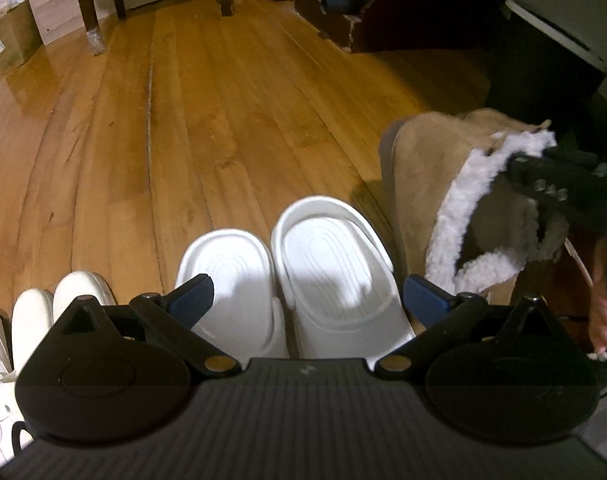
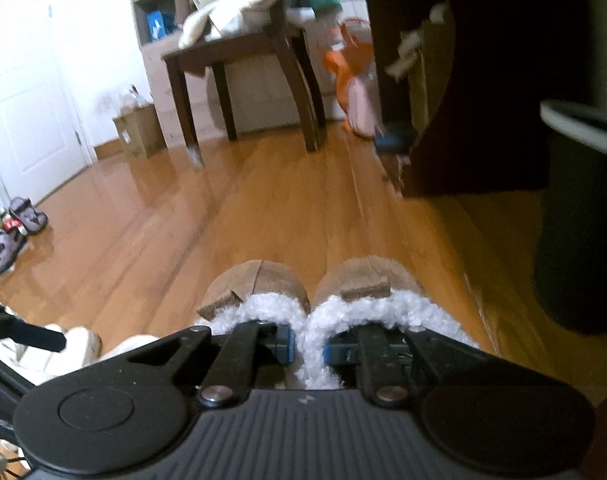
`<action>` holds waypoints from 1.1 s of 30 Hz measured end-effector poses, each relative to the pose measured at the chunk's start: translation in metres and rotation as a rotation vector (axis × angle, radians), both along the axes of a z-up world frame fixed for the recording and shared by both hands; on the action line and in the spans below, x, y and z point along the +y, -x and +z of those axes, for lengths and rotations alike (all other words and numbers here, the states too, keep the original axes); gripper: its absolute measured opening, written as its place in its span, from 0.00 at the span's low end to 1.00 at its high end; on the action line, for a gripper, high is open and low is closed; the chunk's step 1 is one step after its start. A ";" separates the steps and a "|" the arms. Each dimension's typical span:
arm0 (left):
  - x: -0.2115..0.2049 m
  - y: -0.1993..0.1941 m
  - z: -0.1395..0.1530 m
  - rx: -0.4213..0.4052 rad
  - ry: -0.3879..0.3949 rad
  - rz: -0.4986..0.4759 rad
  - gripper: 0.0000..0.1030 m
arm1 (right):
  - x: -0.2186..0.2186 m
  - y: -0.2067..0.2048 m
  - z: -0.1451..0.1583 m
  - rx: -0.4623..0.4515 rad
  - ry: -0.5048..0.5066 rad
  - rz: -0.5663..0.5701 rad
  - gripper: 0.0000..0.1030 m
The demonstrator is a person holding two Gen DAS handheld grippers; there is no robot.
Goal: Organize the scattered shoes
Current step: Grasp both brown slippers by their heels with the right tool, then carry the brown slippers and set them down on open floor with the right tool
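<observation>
My left gripper (image 1: 307, 300) is open and empty, hovering over a pair of white slides (image 1: 327, 264) that stand side by side on the wood floor. To their right is a tan fleece-lined boot (image 1: 431, 168), with my right gripper (image 1: 559, 188) reaching into its opening. In the right wrist view my right gripper (image 2: 308, 346) is shut on the touching fleece collars of two tan boots (image 2: 263, 280), one finger inside each boot. White shoes (image 1: 31, 320) line up left of the slides.
Grey sandals (image 2: 19, 220) lie far left near a white door. A dark wooden table (image 2: 243, 80) stands ahead, a cardboard box (image 2: 139, 132) beside it. Dark furniture (image 2: 483, 80) and a dark bin (image 2: 575, 220) are on the right.
</observation>
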State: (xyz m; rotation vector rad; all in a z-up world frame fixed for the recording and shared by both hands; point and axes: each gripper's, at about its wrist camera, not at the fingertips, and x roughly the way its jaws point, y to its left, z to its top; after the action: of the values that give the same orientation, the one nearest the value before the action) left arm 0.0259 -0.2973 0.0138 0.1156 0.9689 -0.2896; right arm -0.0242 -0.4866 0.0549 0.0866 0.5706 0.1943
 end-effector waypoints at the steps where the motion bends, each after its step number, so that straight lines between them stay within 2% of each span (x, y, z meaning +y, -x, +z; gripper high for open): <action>1: 0.002 -0.001 0.001 -0.006 0.004 0.004 1.00 | 0.003 -0.001 0.006 -0.016 0.008 0.004 0.12; 5: 0.022 -0.007 0.013 -0.030 0.037 0.042 1.00 | 0.023 -0.015 0.043 -0.102 0.029 0.028 0.12; 9: 0.044 -0.014 0.028 -0.062 0.065 0.090 1.00 | 0.048 -0.041 0.073 -0.145 0.042 0.069 0.12; 14: 0.074 -0.027 0.039 -0.085 0.083 0.137 1.00 | 0.082 -0.085 0.097 -0.135 -0.002 0.099 0.11; 19: 0.108 -0.050 0.045 -0.111 0.083 0.157 1.00 | 0.124 -0.129 0.111 -0.105 0.013 0.116 0.11; 23: 0.137 -0.079 0.044 -0.128 0.091 0.150 1.00 | 0.163 -0.162 0.108 -0.079 0.047 0.116 0.11; 27: 0.158 -0.111 0.031 -0.111 0.076 0.141 1.00 | 0.177 -0.186 0.098 -0.055 0.049 0.103 0.11; 30: 0.167 -0.137 0.015 -0.064 0.071 0.121 1.00 | 0.177 -0.209 0.090 -0.019 0.021 0.091 0.11; 33: 0.166 -0.154 0.001 -0.020 0.073 0.051 1.00 | 0.173 -0.237 0.080 0.060 -0.009 0.076 0.11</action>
State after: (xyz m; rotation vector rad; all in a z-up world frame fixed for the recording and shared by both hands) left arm 0.1803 -0.1312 0.0150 0.0267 0.9392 -0.2766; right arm 0.2127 -0.3133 0.1351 0.0801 0.6334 0.2687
